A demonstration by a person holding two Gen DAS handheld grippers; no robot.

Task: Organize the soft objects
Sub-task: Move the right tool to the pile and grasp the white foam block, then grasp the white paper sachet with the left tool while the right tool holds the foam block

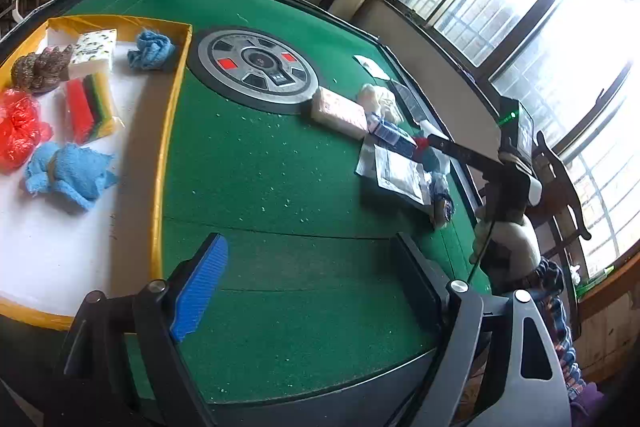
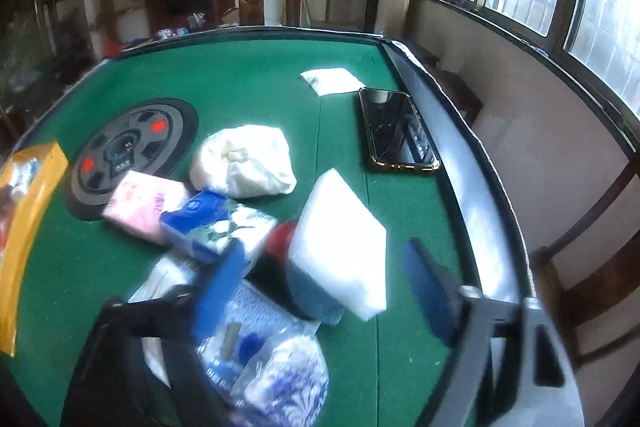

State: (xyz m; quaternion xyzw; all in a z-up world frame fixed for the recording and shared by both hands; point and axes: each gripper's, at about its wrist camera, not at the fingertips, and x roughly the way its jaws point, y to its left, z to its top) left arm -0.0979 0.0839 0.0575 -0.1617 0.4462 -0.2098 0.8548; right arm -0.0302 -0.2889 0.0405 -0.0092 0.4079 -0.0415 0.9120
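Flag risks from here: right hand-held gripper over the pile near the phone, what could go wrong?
1. The right hand-held gripper hangs over overlapping things: white foam block, blue tissue pack, clear bags. Closing may catch two at once or drag neighbours.
2. The phone lies close beside the pile near the table rim; a sweep could knock it.
3. The right view is blurred, so aim is uncertain. The left hand-held gripper is open, empty.
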